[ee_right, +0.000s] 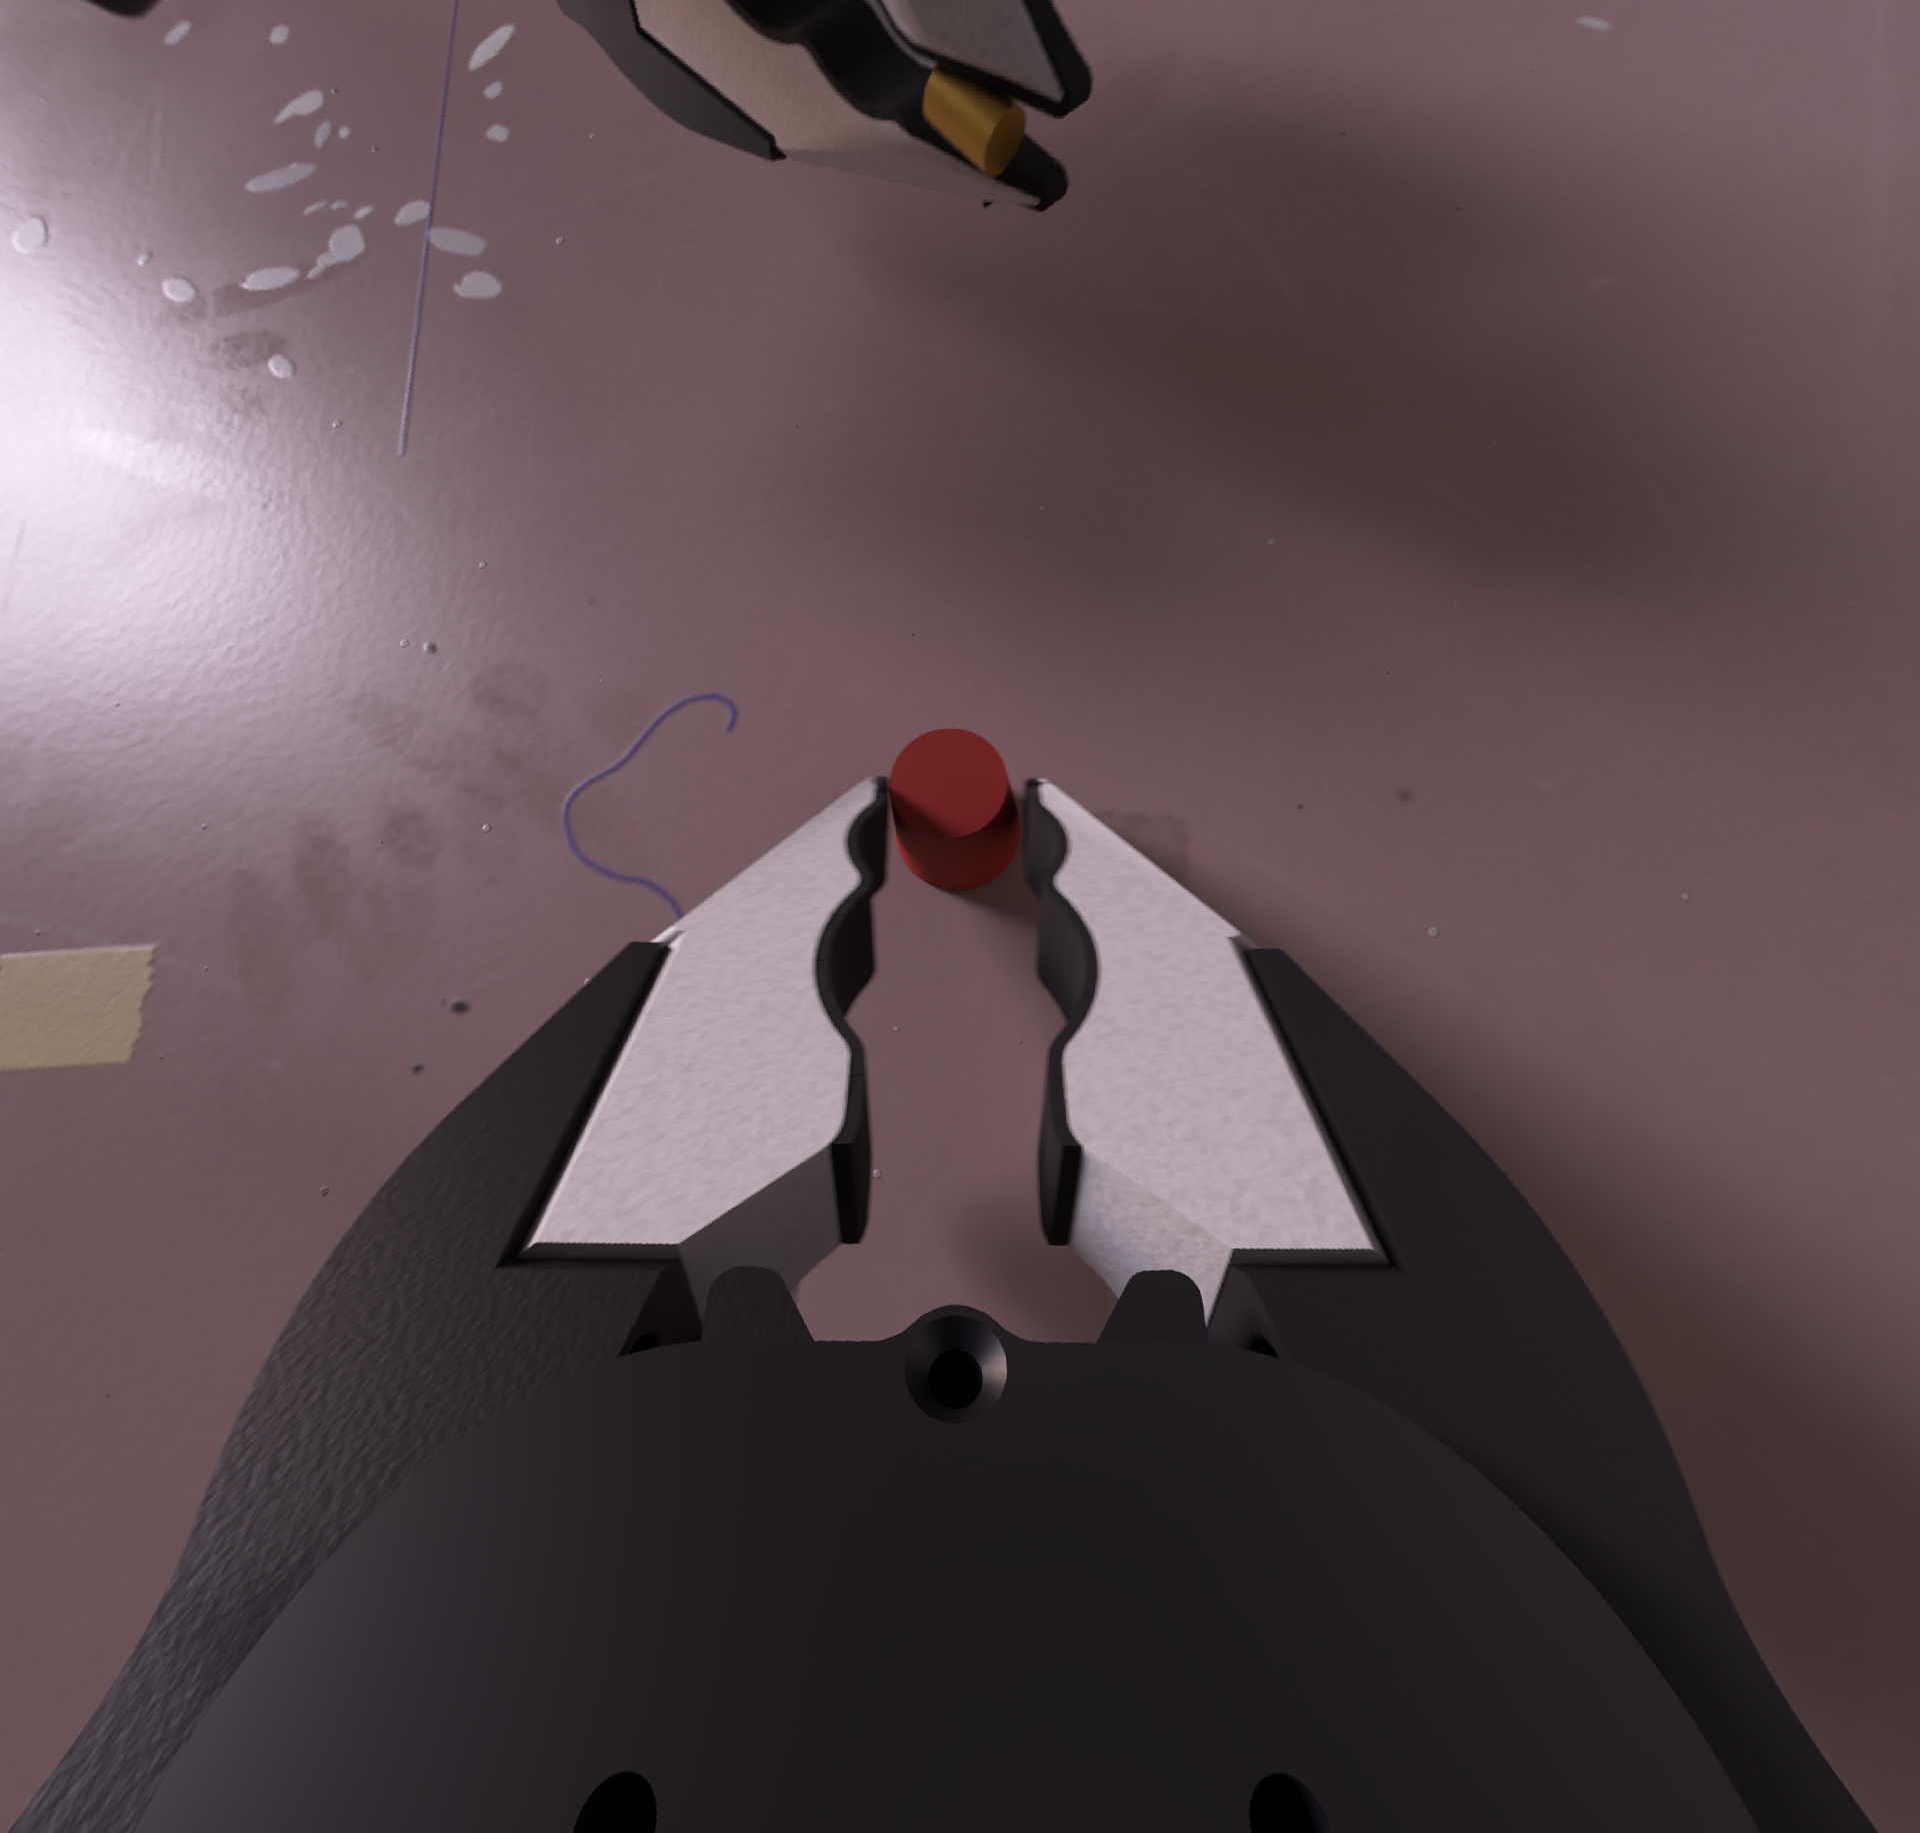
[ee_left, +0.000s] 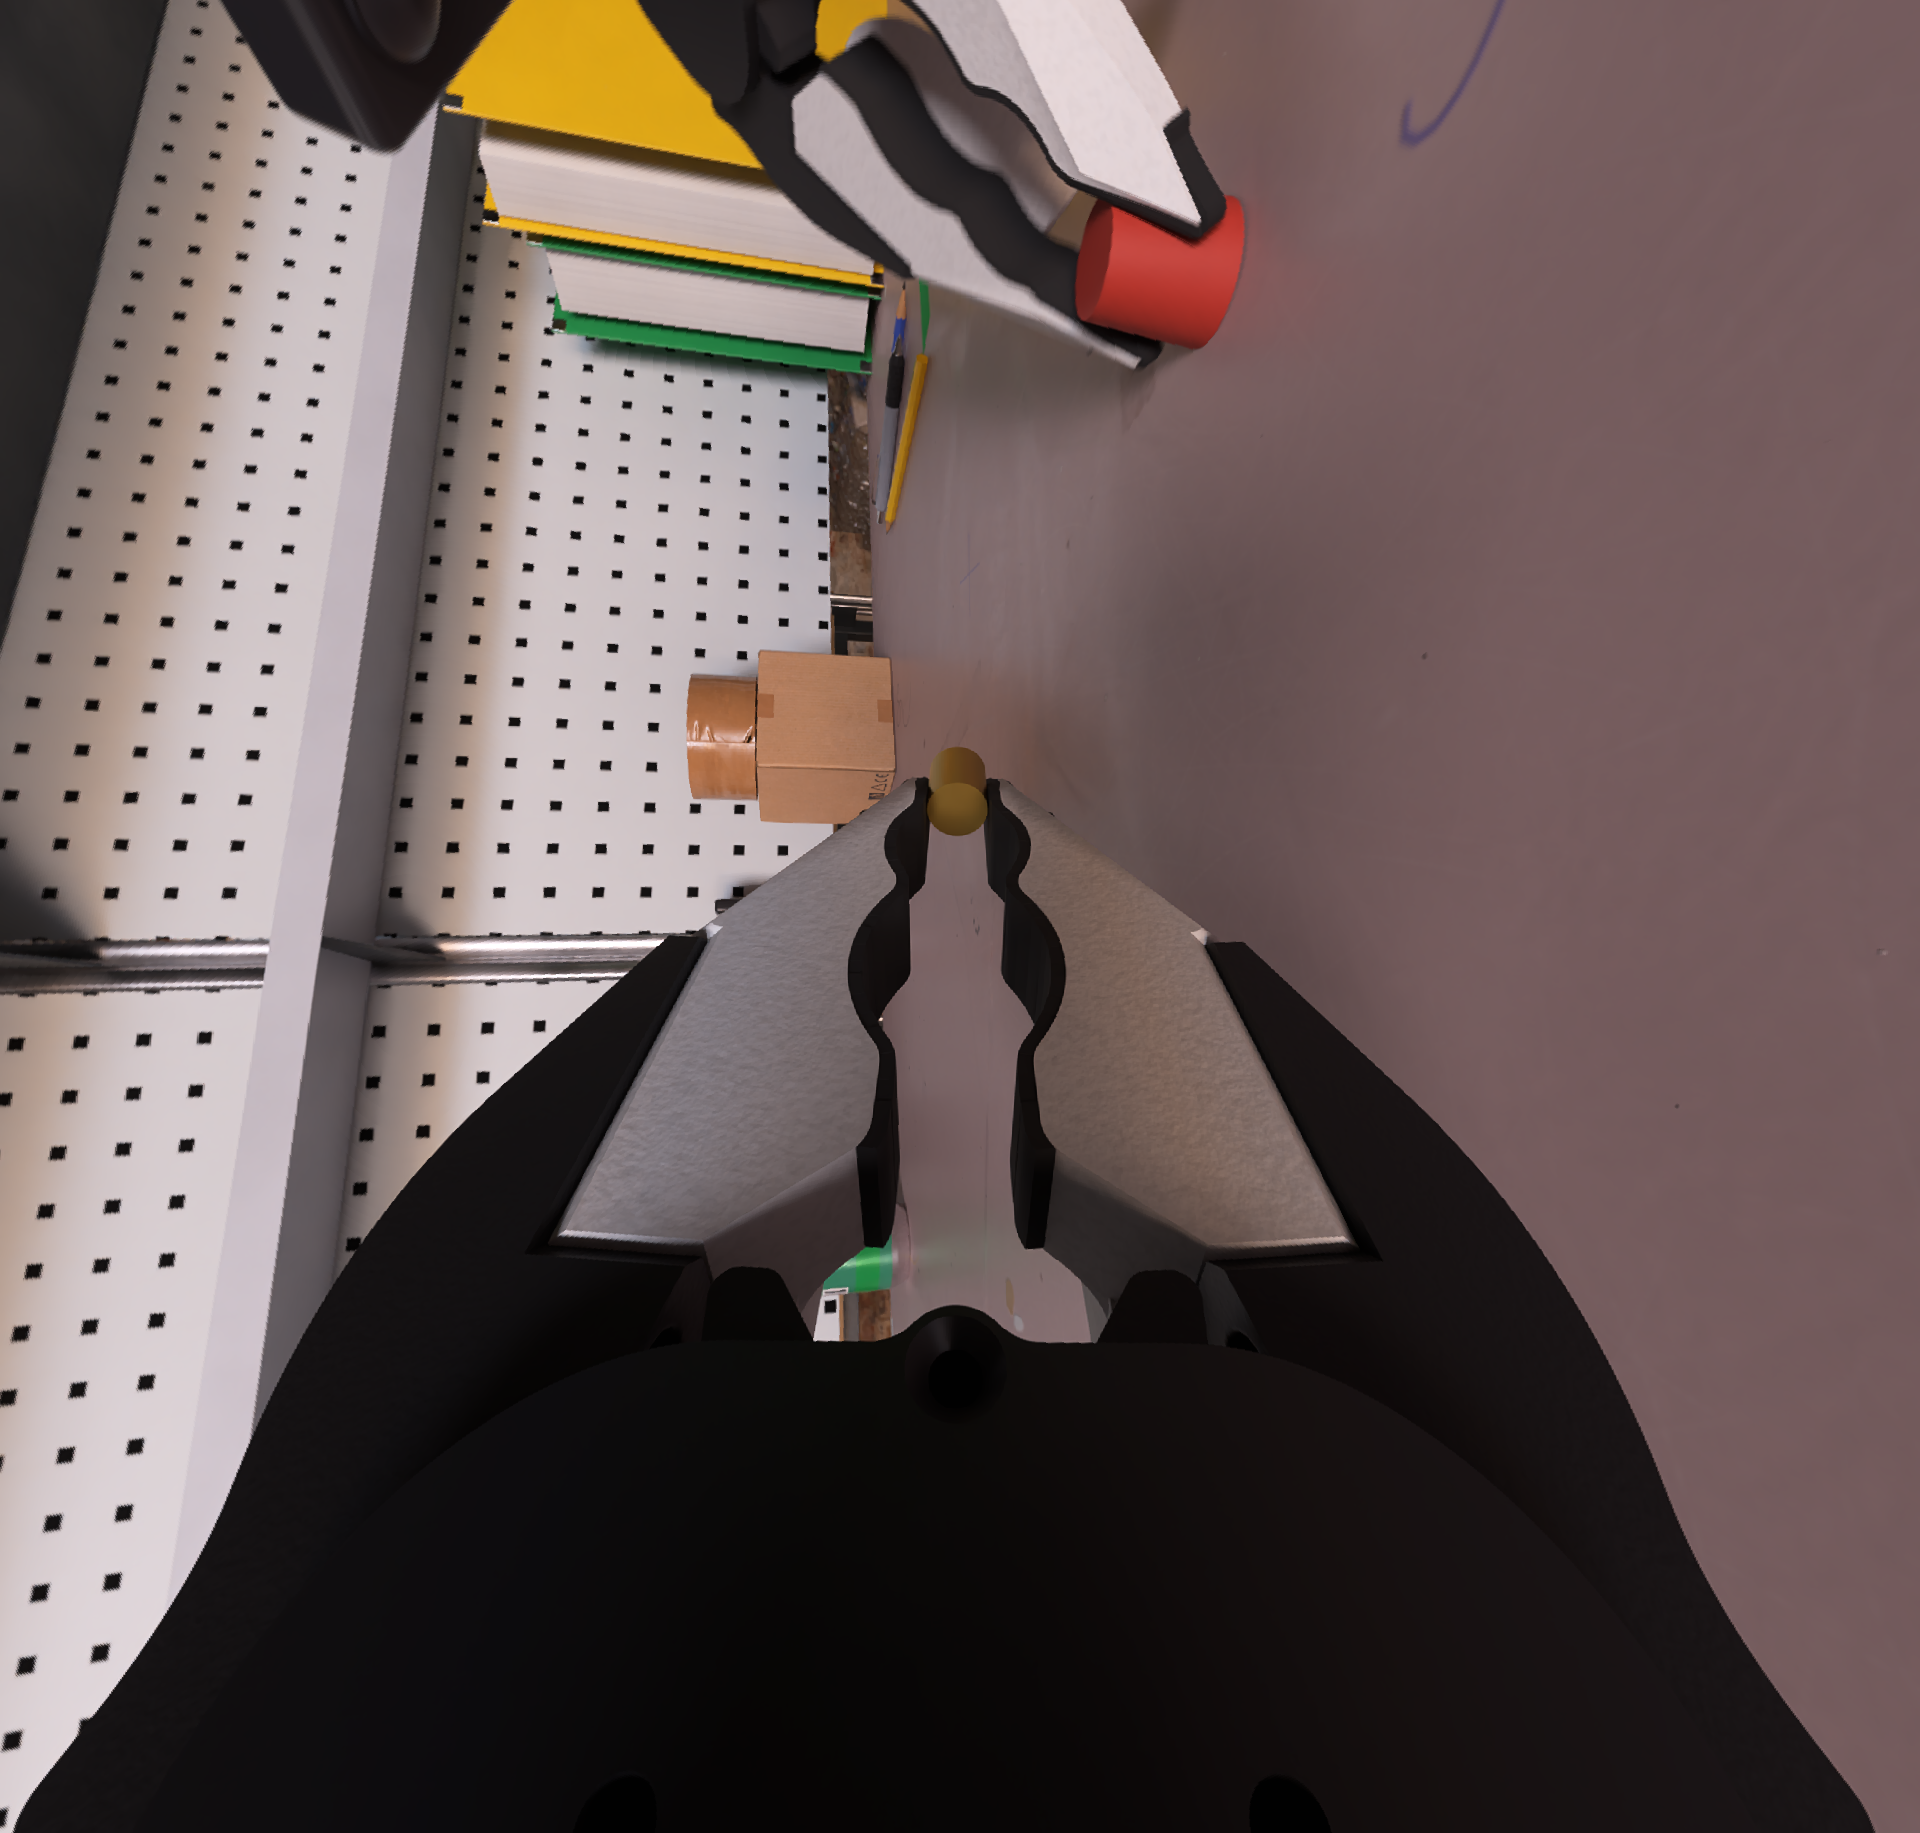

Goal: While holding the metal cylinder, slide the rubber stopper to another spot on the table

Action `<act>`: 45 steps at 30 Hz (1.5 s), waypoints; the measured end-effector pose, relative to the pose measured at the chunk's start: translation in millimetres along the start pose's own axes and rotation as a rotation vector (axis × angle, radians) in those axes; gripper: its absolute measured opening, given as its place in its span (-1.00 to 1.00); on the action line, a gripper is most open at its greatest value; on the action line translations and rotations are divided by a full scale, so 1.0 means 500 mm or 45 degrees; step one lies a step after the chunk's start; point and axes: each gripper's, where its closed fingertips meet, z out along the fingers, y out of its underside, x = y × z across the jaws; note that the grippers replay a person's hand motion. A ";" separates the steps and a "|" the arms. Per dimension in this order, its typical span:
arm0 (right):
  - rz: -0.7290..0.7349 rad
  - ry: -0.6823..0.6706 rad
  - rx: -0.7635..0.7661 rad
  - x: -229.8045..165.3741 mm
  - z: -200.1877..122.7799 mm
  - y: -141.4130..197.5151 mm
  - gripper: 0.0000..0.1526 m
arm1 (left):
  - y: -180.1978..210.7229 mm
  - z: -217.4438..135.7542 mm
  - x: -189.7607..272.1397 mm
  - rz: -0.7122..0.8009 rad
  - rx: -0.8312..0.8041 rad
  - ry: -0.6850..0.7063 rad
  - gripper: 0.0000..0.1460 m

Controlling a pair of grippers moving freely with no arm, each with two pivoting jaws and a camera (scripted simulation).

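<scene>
My right gripper (ee_right: pixel 954 796) pinches the grippy, squat red rubber stopper (ee_right: pixel 951 812) low while my left gripper (ee_left: pixel 956 796) clamps the slick brass-coloured metal cylinder (ee_left: pixel 957 796) mid-table.

The strip of tan tape (ee_right: pixel 73 1006) is cut off by the right wrist view's left edge.

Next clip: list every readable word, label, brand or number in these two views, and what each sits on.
Cardboard box: one small dark printed mark at its lower corner, too small and blurred to read.
Books: no print shows.
Table: only blue pen squiggles and pale flecks, no letters.
Metal cylinder, rubber stopper: unmarked.
</scene>
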 end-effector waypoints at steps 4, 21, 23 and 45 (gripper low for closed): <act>0.059 0.023 0.009 0.017 -0.004 -0.002 -0.20 | -0.005 0.003 0.005 0.034 0.003 0.008 -0.87; -0.065 -0.152 0.035 -0.013 0.000 0.000 -0.32 | 0.002 0.004 0.032 0.041 0.014 0.007 -0.87; -0.061 -0.165 0.040 -0.011 -0.006 0.003 -0.38 | 0.004 0.006 0.036 0.048 0.009 0.010 -0.87; -0.022 0.096 0.035 -0.008 0.000 -0.002 -0.66 | 0.011 0.012 0.038 0.038 -0.034 -0.007 -0.87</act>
